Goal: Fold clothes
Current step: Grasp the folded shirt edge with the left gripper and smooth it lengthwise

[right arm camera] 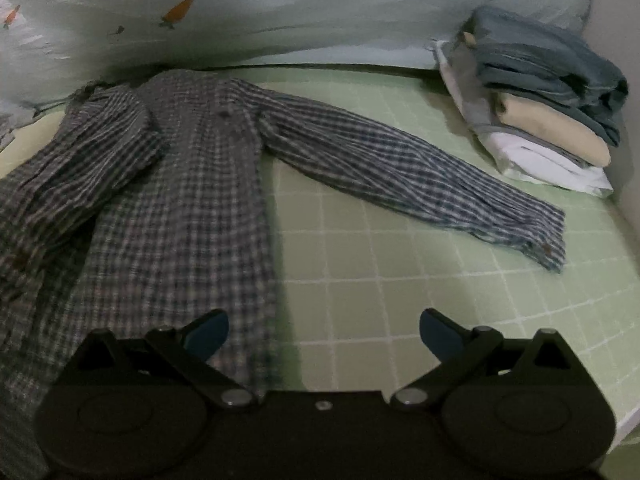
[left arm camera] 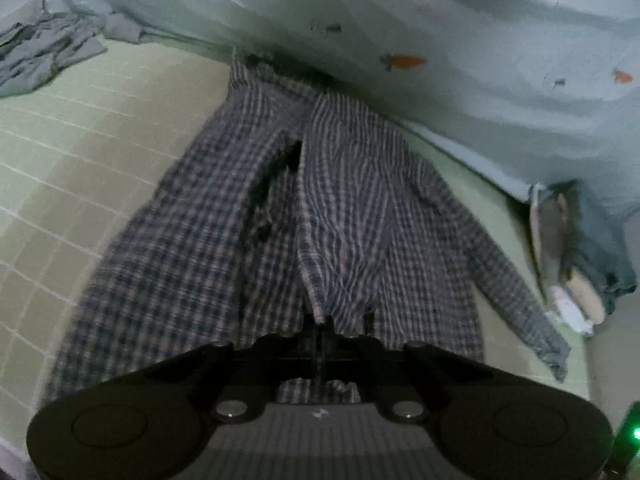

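Left wrist view – our left gripper (left arm camera: 320, 330) has its fingers clamped on the plaid shirt (left arm camera: 248, 216); our right gripper (right arm camera: 324, 334) gapes empty, folded pile (right arm camera: 536, 96) at two o'clock.

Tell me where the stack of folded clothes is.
In the right wrist view the stack of folded clothes sits at the upper right on the green checked sheet, against the pale blanket, just beyond the plaid shirt's outstretched sleeve.
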`<state>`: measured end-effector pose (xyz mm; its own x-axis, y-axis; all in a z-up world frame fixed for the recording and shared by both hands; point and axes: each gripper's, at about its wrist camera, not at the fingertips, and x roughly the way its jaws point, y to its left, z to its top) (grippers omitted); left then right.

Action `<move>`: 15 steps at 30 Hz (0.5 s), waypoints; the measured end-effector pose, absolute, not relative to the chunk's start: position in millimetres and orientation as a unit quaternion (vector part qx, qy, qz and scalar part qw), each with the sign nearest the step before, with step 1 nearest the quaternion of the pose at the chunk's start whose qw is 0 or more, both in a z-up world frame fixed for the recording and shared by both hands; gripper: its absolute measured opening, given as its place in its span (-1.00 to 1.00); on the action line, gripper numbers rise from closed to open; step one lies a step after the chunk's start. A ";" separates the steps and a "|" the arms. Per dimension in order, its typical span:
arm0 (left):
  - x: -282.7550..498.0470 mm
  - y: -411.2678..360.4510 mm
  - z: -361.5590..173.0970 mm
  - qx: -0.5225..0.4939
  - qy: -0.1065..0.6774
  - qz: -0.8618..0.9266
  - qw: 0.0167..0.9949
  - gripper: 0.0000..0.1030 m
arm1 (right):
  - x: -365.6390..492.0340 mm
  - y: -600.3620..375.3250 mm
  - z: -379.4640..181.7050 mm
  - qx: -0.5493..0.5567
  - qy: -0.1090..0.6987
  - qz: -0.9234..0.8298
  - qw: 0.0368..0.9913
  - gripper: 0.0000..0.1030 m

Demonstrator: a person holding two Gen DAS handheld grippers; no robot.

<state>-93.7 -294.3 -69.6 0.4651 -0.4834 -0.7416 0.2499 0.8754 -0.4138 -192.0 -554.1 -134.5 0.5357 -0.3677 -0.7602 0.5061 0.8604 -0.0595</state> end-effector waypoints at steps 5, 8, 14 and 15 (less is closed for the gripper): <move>-105.6 -248.7 -69.4 -0.132 0.484 -0.195 0.843 -0.98 | -180.4 -528.3 -133.8 0.085 0.415 -0.246 0.872 1.00; -109.0 -228.9 -85.1 -0.116 0.514 -0.167 0.833 -0.98 | -174.9 -511.9 -133.7 0.087 0.419 -0.248 0.869 1.00; -102.1 -211.8 -118.7 -0.095 0.568 -0.148 0.804 -0.97 | -175.6 -481.7 -139.1 0.078 0.437 -0.255 0.859 1.00; -101.0 -210.8 -123.3 -0.093 0.575 -0.147 0.800 -0.97 | -177.1 -479.0 -140.3 0.077 0.440 -0.257 0.857 1.00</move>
<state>-101.0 -210.8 -123.3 0.2959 -0.3420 -0.8919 0.1277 0.9395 -0.3179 -177.1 -479.0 -140.3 0.4814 -0.3724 -0.7934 0.5072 0.8567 -0.0944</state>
